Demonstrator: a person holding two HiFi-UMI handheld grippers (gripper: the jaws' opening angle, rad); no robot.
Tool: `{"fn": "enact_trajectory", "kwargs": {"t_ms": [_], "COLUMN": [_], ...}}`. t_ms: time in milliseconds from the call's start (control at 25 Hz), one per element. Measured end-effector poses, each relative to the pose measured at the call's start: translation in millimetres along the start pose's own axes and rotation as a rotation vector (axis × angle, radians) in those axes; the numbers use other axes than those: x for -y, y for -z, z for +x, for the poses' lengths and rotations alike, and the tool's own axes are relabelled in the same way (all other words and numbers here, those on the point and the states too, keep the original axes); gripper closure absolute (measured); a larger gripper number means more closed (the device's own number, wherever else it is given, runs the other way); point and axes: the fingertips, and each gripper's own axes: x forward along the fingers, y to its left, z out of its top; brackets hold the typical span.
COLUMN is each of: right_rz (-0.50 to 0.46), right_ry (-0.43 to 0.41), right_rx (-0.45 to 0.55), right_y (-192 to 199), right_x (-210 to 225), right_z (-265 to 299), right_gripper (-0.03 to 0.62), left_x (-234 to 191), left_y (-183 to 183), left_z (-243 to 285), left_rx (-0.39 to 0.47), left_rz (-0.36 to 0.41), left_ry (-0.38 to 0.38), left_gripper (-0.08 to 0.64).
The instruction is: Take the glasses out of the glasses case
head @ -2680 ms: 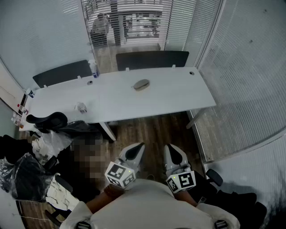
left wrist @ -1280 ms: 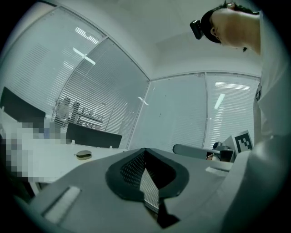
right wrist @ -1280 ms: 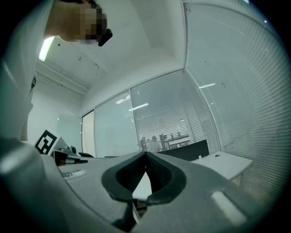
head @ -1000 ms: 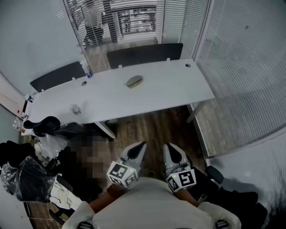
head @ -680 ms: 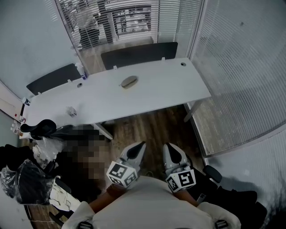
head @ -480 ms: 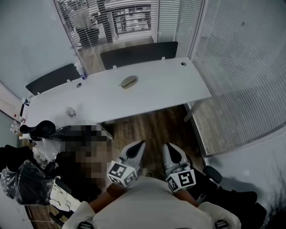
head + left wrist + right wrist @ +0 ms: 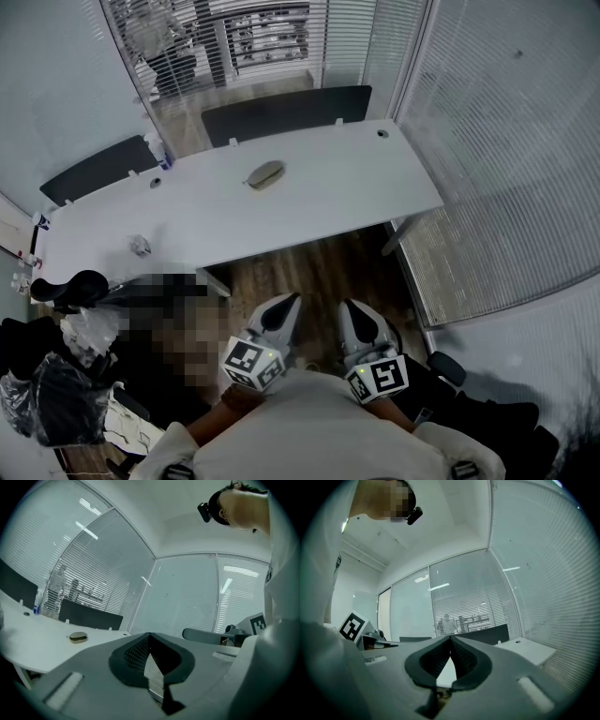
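White desk (image 7: pixel 319 202) w/ glasses case (image 7: pixel 265 174), black panels (image 7: pixel 286 112) behind

- No legible text, brand name or number in any view.
- Left gripper (image 7: pixel 291 302): the left marker cube (image 7: pixel 251 364) at its rear carries black-and-white square code patterns, with no letters or digits.
- Right gripper (image 7: pixel 346 307): the right marker cube (image 7: pixel 380 378) is the same, coded squares only.
- Bottle (image 7: pixel 153 148) on the table (image 7: pixel 309 187), far ahead-left of the left gripper: label too small to read.
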Motion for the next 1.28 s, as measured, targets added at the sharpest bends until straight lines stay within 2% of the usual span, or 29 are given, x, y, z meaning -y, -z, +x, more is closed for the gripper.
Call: {"fn": "enact_trajectory", "kwargs": {"t_ms": [240, 400, 720, 1000, 1280], "right_rz": [-0.015, -0.061, -0.076, -0.120, -0.117], "right_ry": [0.024, 0.015, -0.121, -0.216, -0.237], "right_rx": [-0.014, -0.050, -0.100, -0.103, -0.081], "right_y": [7, 5, 9, -3, -8], "right_x": [4, 4, -22, -50, -56], "right_z": [56, 110, 255, 343, 384], "right_gripper": [0.591, 0.591, 0.591, 0.591, 0.591], "left_x": [-60, -109, -221, -299, -332], "left_y": [-10, -28, -71, -129, -145], "left_z": [24, 43, 67, 70, 75], "left_rx": [-0.018, -0.019, 0.015, 0.089, 0.083], "left_rz": [-0.002, -0.016, -0.022, 0.006, 0.042], "left_ry": [0.007, -0.018, -0.112, -0.188, -0.211], "left_gripper": [0.557, 0.557, 0.557, 0.557, 0.557]}}
